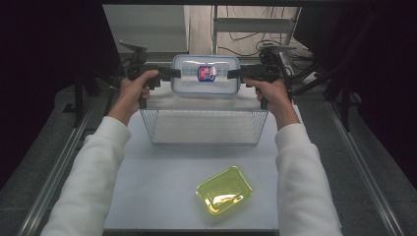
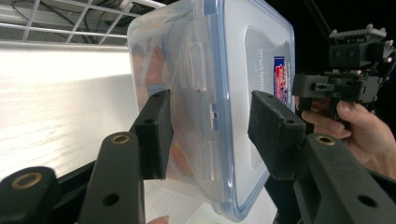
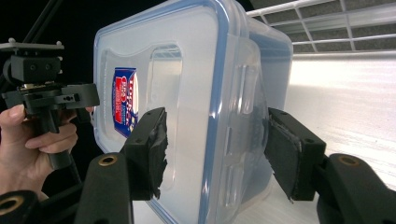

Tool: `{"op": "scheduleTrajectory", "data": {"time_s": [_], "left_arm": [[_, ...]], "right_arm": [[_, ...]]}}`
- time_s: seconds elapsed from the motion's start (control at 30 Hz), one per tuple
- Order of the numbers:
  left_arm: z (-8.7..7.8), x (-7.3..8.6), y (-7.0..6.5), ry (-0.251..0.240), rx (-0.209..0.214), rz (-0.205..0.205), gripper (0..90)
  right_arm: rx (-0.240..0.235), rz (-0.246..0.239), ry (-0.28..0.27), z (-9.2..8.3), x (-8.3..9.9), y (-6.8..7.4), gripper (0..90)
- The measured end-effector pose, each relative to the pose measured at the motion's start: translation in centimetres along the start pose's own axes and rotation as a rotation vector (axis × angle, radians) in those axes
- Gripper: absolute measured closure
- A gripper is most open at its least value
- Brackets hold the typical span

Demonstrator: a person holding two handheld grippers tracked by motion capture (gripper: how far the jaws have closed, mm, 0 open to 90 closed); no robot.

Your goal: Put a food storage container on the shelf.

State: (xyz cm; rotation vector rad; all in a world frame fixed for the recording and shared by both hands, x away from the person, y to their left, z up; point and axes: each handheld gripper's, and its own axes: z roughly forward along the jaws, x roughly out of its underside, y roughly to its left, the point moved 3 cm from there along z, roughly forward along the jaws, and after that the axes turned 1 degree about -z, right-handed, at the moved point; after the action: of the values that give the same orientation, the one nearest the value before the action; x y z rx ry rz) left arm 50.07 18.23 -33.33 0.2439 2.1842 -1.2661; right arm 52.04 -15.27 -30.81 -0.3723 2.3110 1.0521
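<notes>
Both the left gripper and the right gripper clamp opposite ends of the clear lidded container, holding it above the wire basket on the counter. A yellow tray lies near the counter's front edge, well apart.

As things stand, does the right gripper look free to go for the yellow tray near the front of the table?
Probably not yet: the right gripper and left gripper carry the clear lidded container together above the wire basket. The path to the yellow tray looks unobstructed.
</notes>
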Motion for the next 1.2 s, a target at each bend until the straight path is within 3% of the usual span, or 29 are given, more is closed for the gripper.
{"op": "scheduleTrajectory", "data": {"time_s": [0.43, 0.5, 0.63, 0.67, 0.7, 0.73, 1.07, 1.17, 1.2], "left_arm": [[0.7, -1.0, 1.0, 0.008, -0.003, -0.104, 49.7], [0.8, -1.1, 1.0, 0.004, -0.010, -0.110, 49.4], [1.0, -1.3, 1.4, -0.008, -0.036, -0.118, 49.0], [1.0, -1.3, 1.4, -0.008, -0.036, -0.118, 50.7], [0.8, -1.4, 1.4, -0.031, -0.041, -0.105, 56.3], [0.8, -1.4, 1.4, -0.036, -0.048, -0.104, 59.6], [0.9, -1.3, 1.4, -0.040, -0.053, -0.101, 55.4], [0.8, -1.3, 1.4, -0.058, -0.073, -0.075, 51.0], [0.7, -1.3, 1.3, -0.066, -0.073, -0.064, 46.4]], "right_arm": [[0.022, 0.128, 0.020, 0.9, -1.0, -0.7, 39.2], [0.028, 0.134, 0.021, 1.0, -1.0, -0.7, 38.7], [0.052, 0.194, 0.026, 1.6, -1.4, -1.0, 36.4], [0.052, 0.194, 0.026, 1.6, -1.4, -1.0, 36.4], [0.063, 0.235, 0.045, 1.9, -1.5, -1.2, 35.2], [0.061, 0.235, 0.039, 2.0, -1.6, -1.4, 35.3], [0.065, 0.235, 0.021, 2.1, -1.5, -1.3, 34.5], [0.082, 0.199, 0.006, 2.1, -1.5, -1.1, 29.6], [0.126, 0.146, -0.027, 1.9, -1.5, -0.7, 26.4]]}}
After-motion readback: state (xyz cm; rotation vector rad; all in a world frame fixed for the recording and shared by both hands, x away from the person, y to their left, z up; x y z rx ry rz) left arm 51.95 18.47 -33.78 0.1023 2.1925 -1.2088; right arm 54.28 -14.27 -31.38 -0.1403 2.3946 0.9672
